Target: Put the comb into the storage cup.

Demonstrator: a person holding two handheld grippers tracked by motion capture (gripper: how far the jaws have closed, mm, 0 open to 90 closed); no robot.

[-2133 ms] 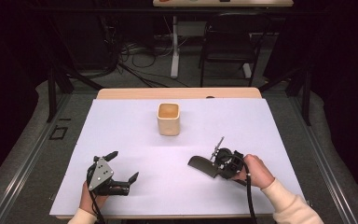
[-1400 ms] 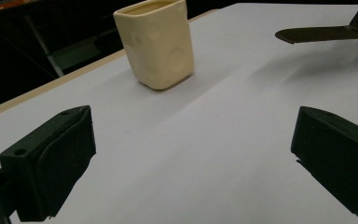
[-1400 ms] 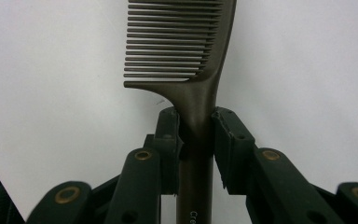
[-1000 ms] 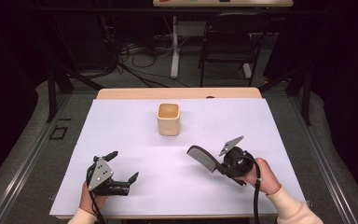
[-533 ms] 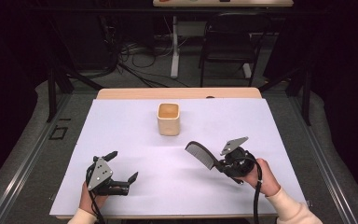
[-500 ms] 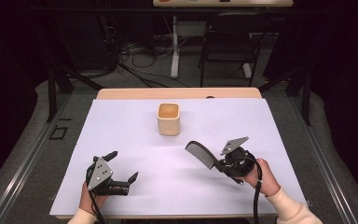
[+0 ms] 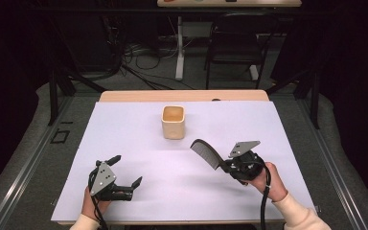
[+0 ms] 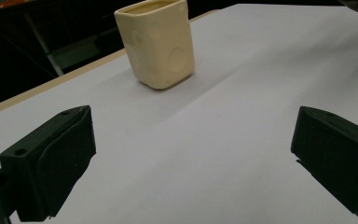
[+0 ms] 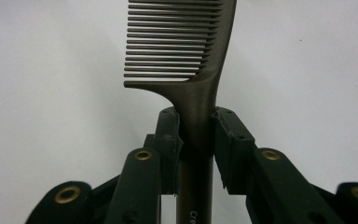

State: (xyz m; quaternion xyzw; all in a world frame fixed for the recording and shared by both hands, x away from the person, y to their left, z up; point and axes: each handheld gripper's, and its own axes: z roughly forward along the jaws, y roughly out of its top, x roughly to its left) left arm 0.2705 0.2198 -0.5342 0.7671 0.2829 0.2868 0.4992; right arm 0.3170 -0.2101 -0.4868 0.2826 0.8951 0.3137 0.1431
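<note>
Near the table's front right, at about four o'clock from the cream cup [image 7: 173, 122], the right gripper [image 7: 224, 166] is clamped on the handle of a dark comb [image 7: 206, 152]. Its two pads press the handle from both sides in the right gripper view, the comb [image 9: 186, 56] rising straight ahead with its teeth to the left. From above, the comb's toothed end points toward ten o'clock, lifted off the white sheet [image 7: 139, 129]. At seven o'clock from the cup, the left gripper [image 7: 127, 170] rests with jaws spread wide and nothing between them; the cup [image 8: 158, 44] stands ahead of it, well apart.
</note>
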